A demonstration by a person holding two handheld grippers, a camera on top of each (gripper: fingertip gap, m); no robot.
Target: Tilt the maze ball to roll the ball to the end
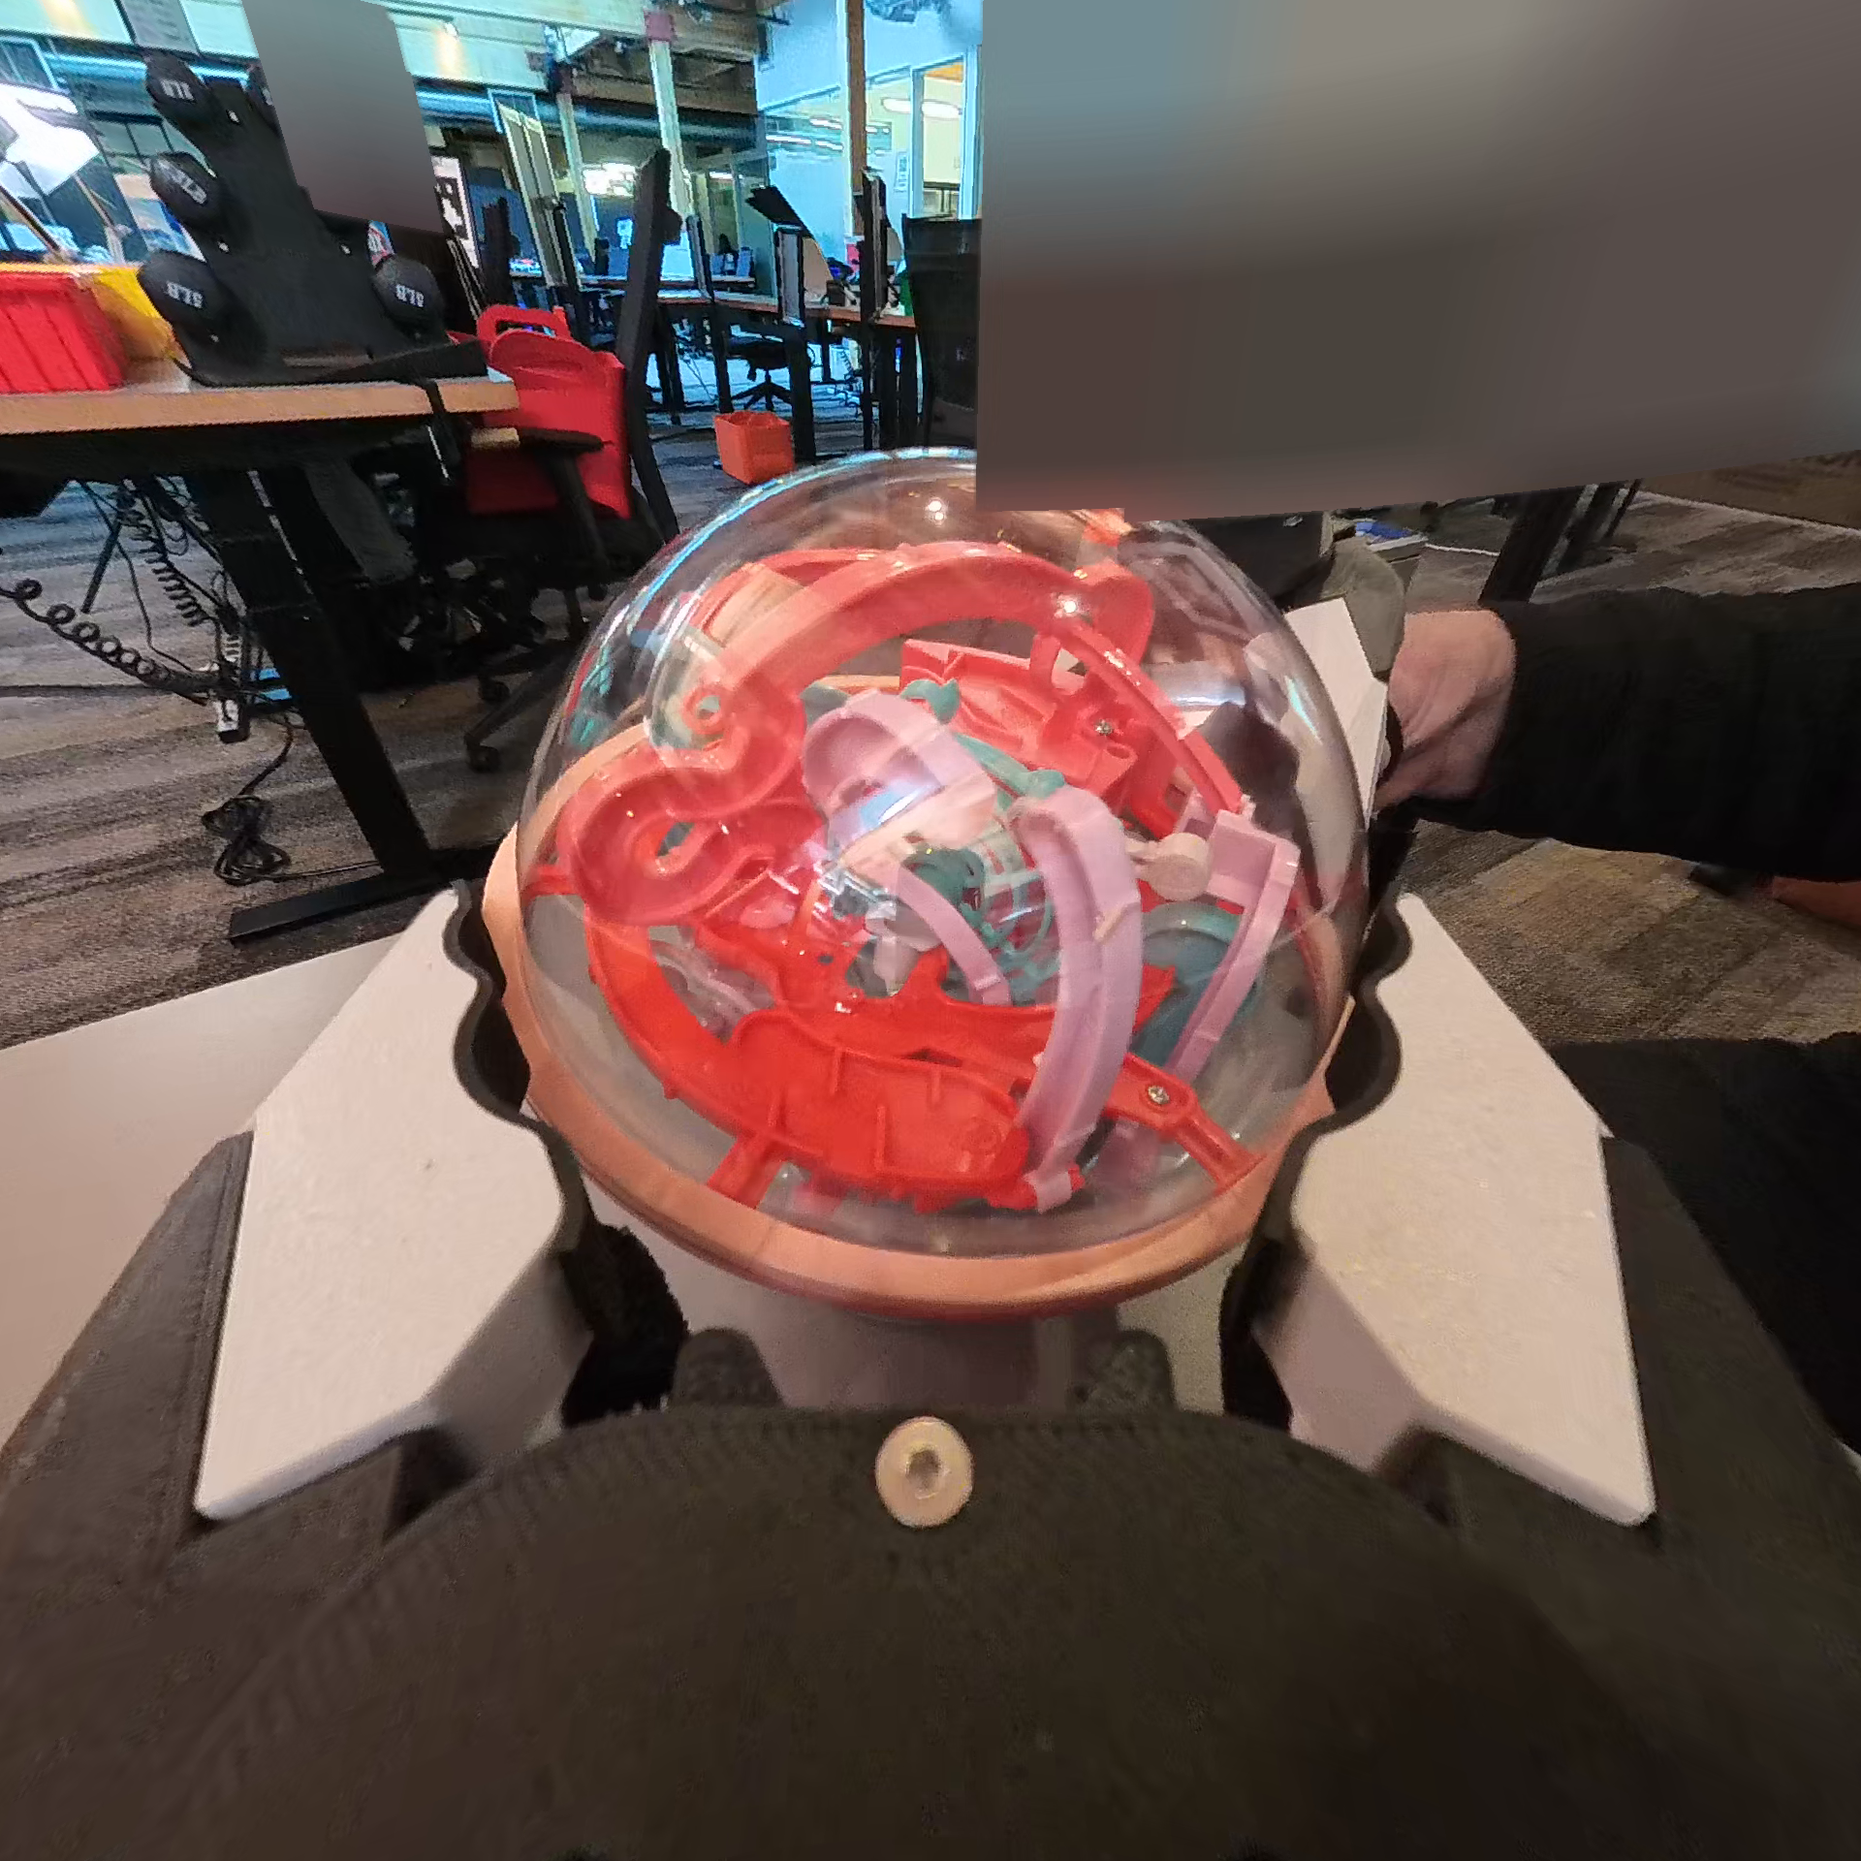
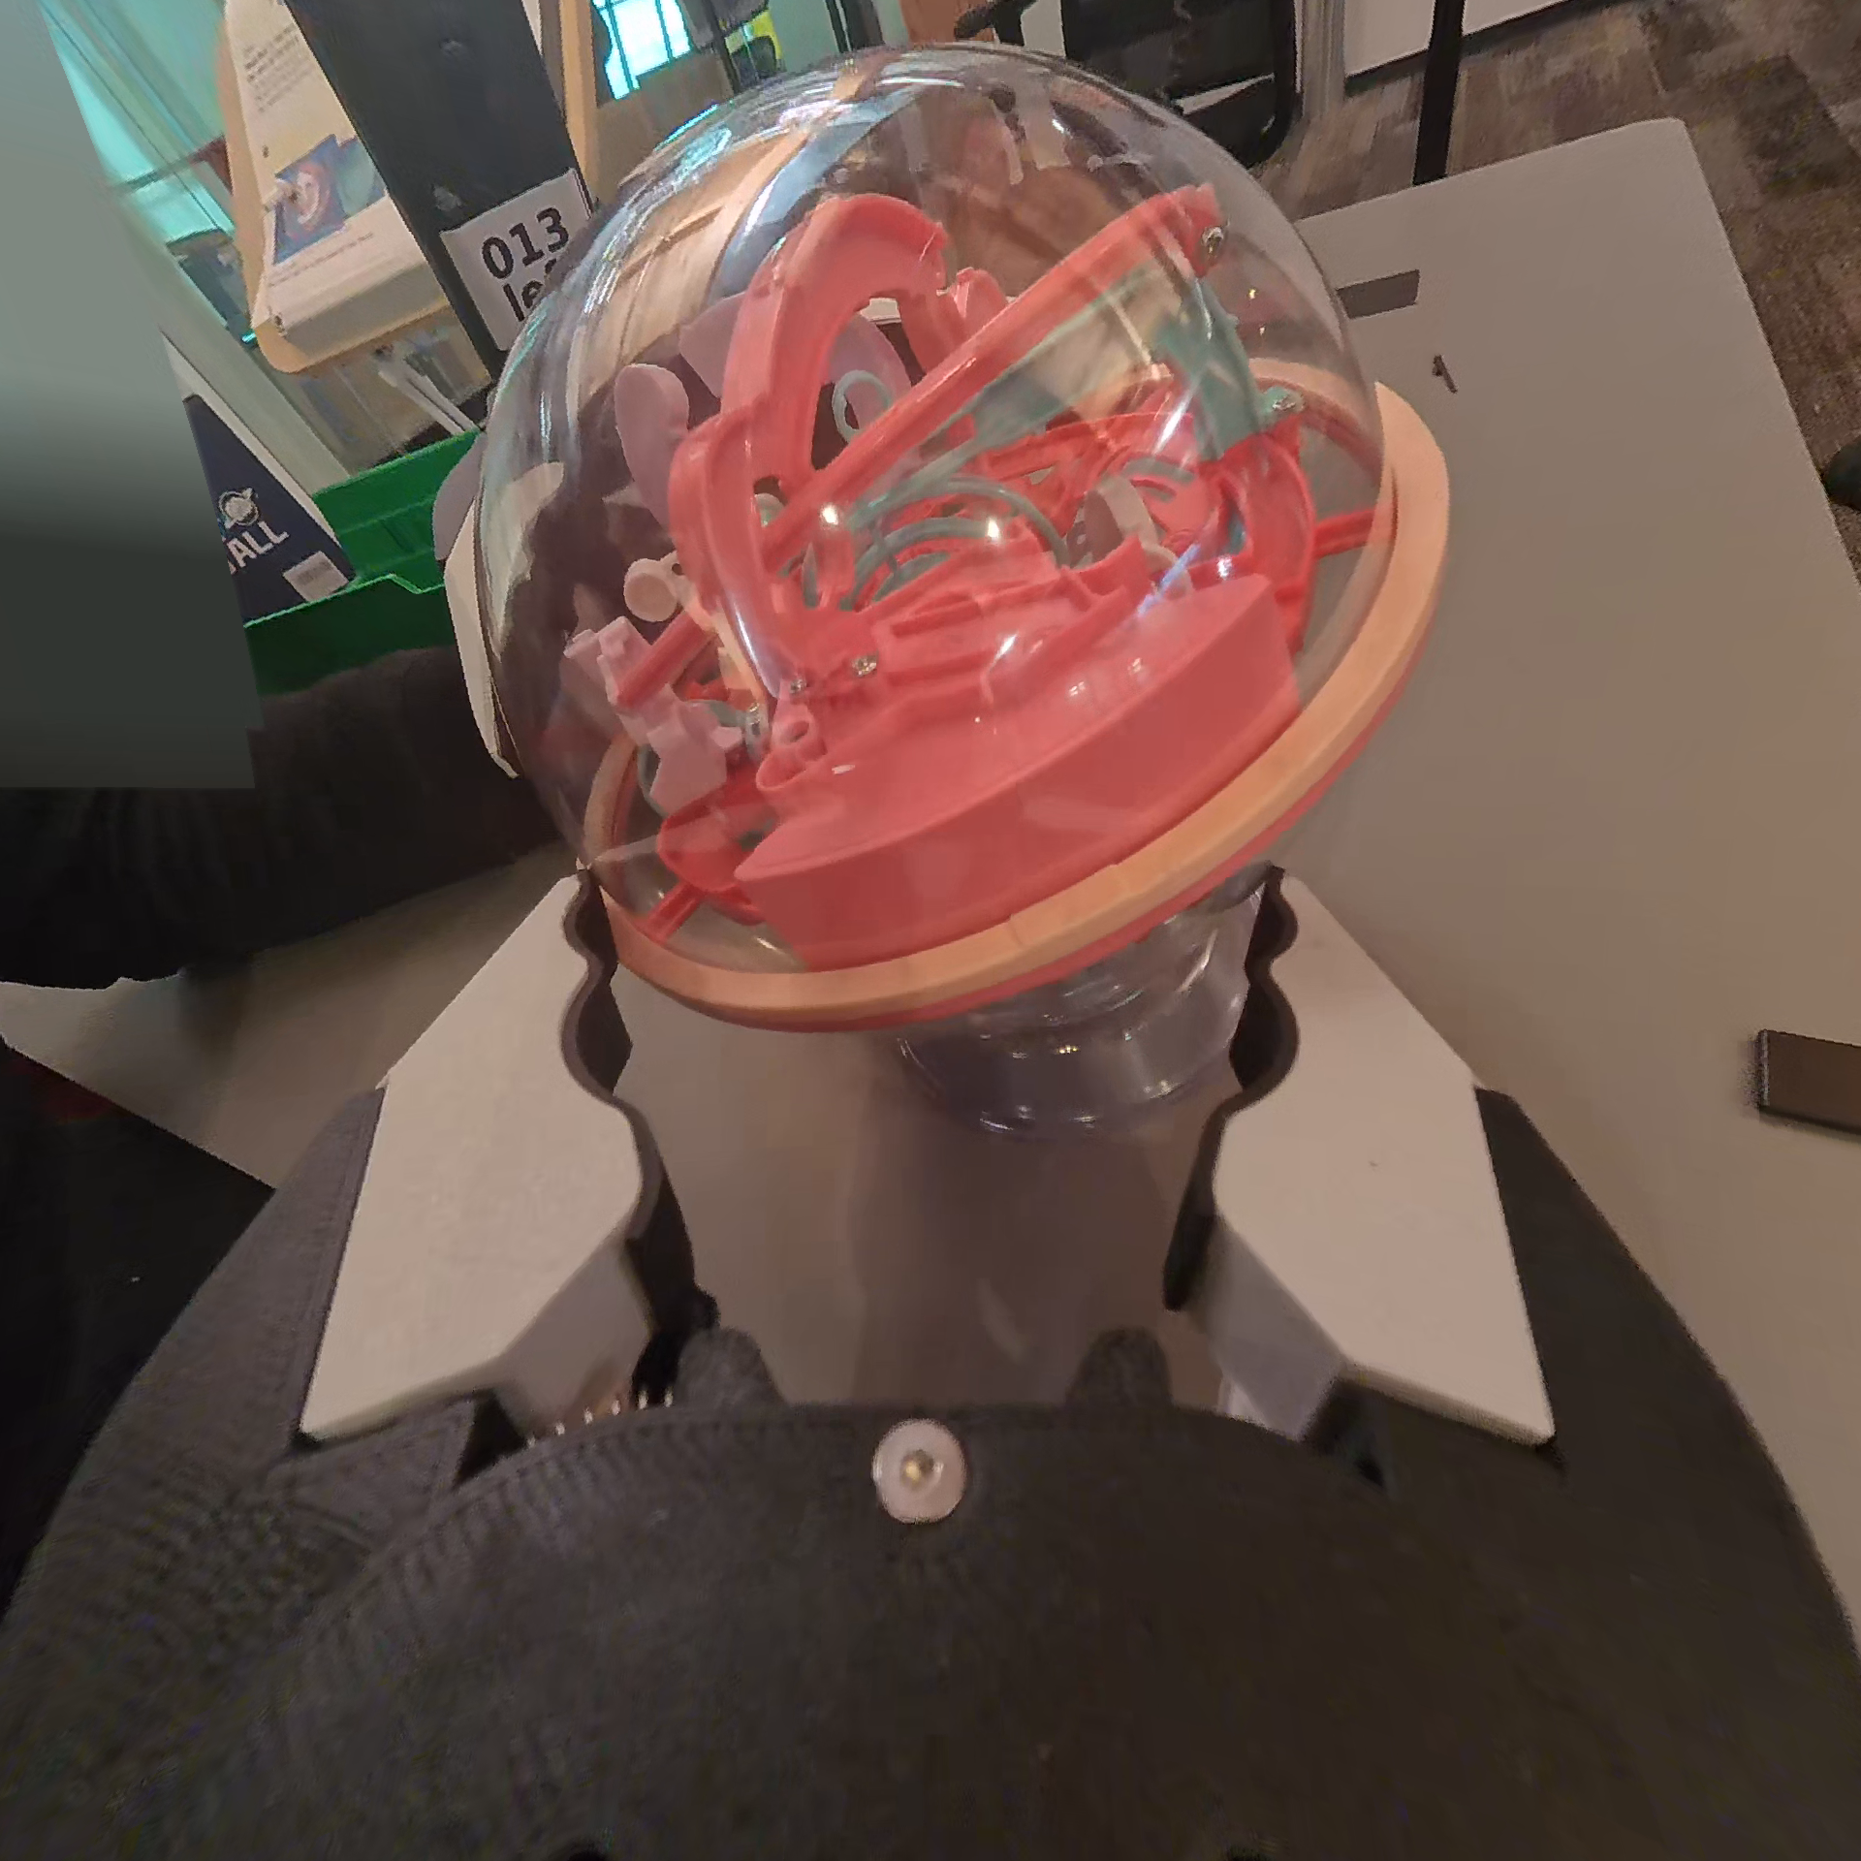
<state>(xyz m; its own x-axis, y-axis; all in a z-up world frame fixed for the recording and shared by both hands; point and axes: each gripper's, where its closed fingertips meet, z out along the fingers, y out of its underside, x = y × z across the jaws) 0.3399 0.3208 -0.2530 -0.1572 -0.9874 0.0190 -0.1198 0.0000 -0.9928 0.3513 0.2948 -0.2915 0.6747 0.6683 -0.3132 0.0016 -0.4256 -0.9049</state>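
1. Maze ball, a clear sphere with red, pink and teal tracks inside and a tan equator ring, is held above the white table between two grippers, one on each side.
2. The left gripper is seen pinching the sphere: its two white fingers with black scalloped pads are pressed against the ring and shell on either side.
3. The right gripper is likewise clamped on the ball, its pads meeting the tan ring and the clear lower shell; in the right wrist view the ring is tilted, higher on the right than on the left.
4. The small rolling ball cannot be made out among the tracks in either view.
5. In the left wrist view, a hand in a dark sleeve is seen behind the sphere at the right, on the other gripper.
6. Farther off on the left, a wooden desk carries a black rack of dumbbells and a red crate; a red bag hangs just beside it, and an orange box sits on the carpet.
7. In the right wrist view, green bins lie behind the ball at the left, and two dark strips lie on the table at the right, well apart from the grasp.
8. Nothing is seen touching the sphere other than the two grippers.
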